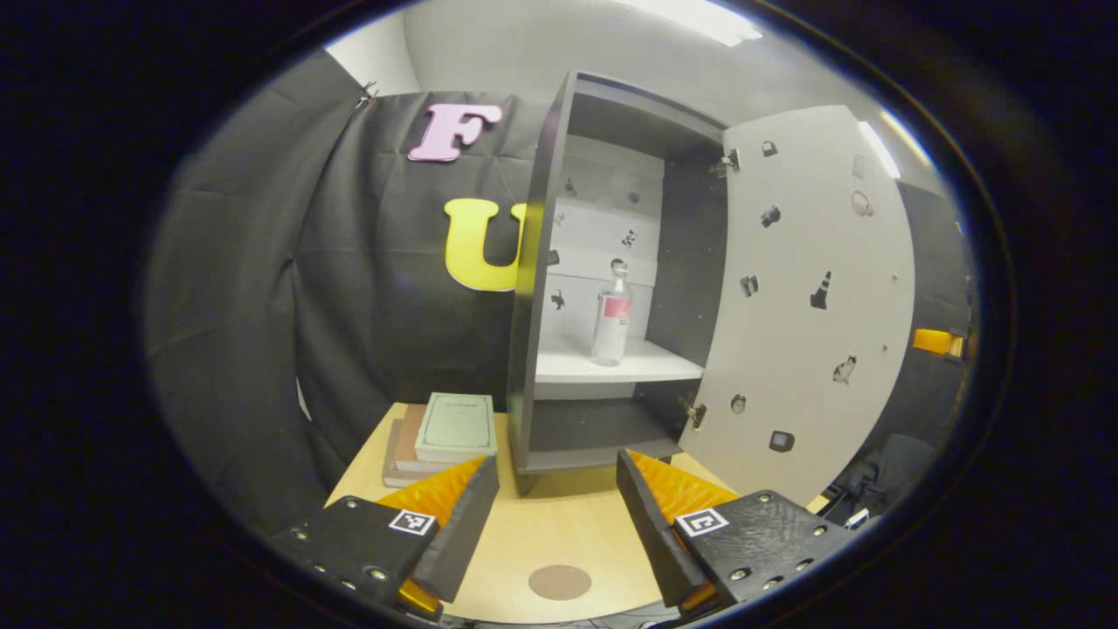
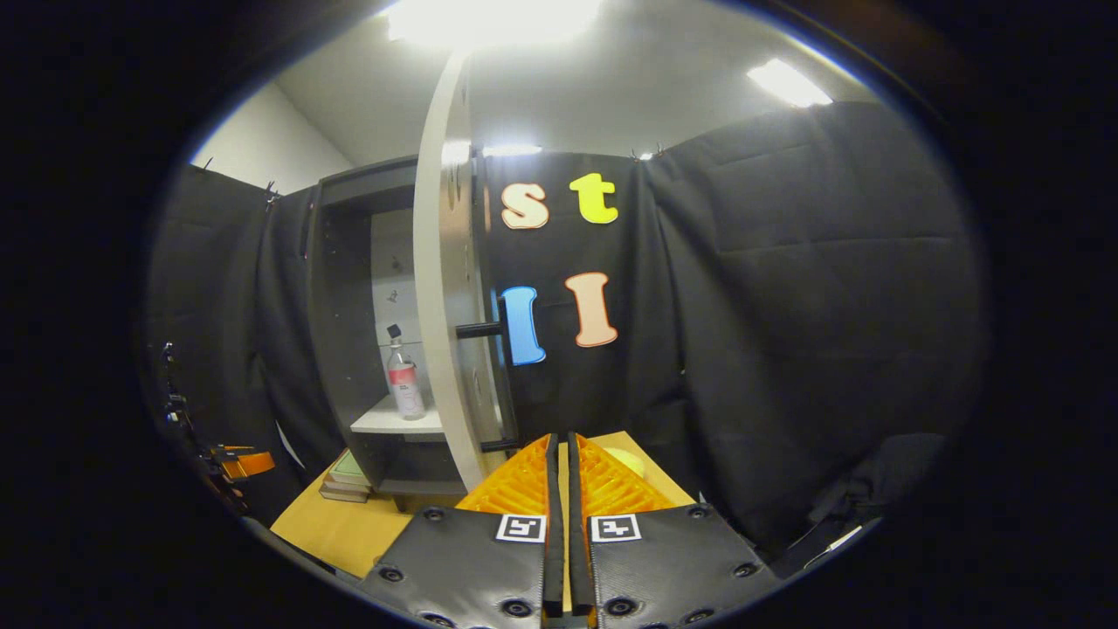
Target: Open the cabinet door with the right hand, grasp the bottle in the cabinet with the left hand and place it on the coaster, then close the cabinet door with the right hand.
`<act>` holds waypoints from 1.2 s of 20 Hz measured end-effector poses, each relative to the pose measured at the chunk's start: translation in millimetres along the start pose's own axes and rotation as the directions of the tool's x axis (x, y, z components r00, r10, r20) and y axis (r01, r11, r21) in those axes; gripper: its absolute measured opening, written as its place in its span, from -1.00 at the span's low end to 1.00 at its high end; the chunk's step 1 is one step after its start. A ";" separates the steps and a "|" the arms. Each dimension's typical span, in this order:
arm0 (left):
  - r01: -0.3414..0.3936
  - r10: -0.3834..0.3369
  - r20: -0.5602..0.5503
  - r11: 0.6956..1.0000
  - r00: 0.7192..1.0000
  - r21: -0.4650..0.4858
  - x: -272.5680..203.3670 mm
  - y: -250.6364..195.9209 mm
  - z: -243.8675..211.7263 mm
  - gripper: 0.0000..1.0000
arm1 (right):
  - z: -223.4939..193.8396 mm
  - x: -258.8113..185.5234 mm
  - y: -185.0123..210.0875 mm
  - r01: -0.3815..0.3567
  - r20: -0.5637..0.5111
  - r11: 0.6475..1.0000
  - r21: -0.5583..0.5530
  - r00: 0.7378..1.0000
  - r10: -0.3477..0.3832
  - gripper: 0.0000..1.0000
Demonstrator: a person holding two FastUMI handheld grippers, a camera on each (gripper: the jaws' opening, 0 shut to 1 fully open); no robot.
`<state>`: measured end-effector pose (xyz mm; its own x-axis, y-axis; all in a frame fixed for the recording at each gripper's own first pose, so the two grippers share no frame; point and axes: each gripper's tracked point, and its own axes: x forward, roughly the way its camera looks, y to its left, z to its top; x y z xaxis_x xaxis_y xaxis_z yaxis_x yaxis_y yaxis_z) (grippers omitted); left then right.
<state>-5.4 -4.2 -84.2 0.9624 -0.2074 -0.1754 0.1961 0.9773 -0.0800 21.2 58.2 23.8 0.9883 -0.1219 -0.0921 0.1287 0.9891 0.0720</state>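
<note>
Left gripper view sits low over the table (image 1: pixel 541 533), facing straight into the open cabinet (image 1: pixel 611 288), fairly near. Right gripper view looks from farther right, along the door (image 2: pixel 441 306) edge. Both share cabinet interior, bottle (image 1: pixel 612 316) and books (image 1: pixel 441 437).

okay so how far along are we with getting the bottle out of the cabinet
Done: the cabinet door stands wide open. In hand: the open left gripper faces the bottle, which stands on the shelf, ungrasped. Left: grasp it, set it on the coaster, then close the door with the shut right gripper.
</note>
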 end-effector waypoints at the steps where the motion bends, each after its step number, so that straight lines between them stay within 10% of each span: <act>1: 0.011 -0.011 0.010 1.000 1.000 0.005 6.1 -2.7 7.9 0.69 | 3.2 -4.6 -7.4 0.024 0.003 1.000 -0.001 1.000 -0.024 -0.91; 13: 0.064 -0.070 0.148 0.997 0.986 0.044 123.7 -46.9 134.2 0.68 | 7.1 74.6 -68.2 0.131 -0.046 0.990 0.055 0.991 -0.128 -0.71; 17: 0.057 -0.064 0.177 0.997 0.982 0.043 178.2 -52.2 161.0 0.63 | 7.9 115.2 -77.9 0.123 -0.063 0.991 0.051 0.991 -0.120 -0.29; 21: 0.070 -0.078 0.183 0.996 0.980 0.050 233.9 -61.5 176.9 0.63 | 11.2 153.3 -86.8 0.115 -0.066 0.993 0.041 0.991 -0.112 -0.27; 24: 0.071 -0.086 0.187 0.994 0.979 0.081 273.7 -71.4 182.7 0.67 | 9.8 176.5 -90.7 0.099 -0.076 0.994 0.039 0.993 -0.096 0.28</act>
<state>278.3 -122.9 52.8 0.9602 -0.2787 0.0191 0.2789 0.9602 -0.0125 184.8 -53.8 10.7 0.9623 -0.2092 -0.1738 0.2287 0.9682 0.1011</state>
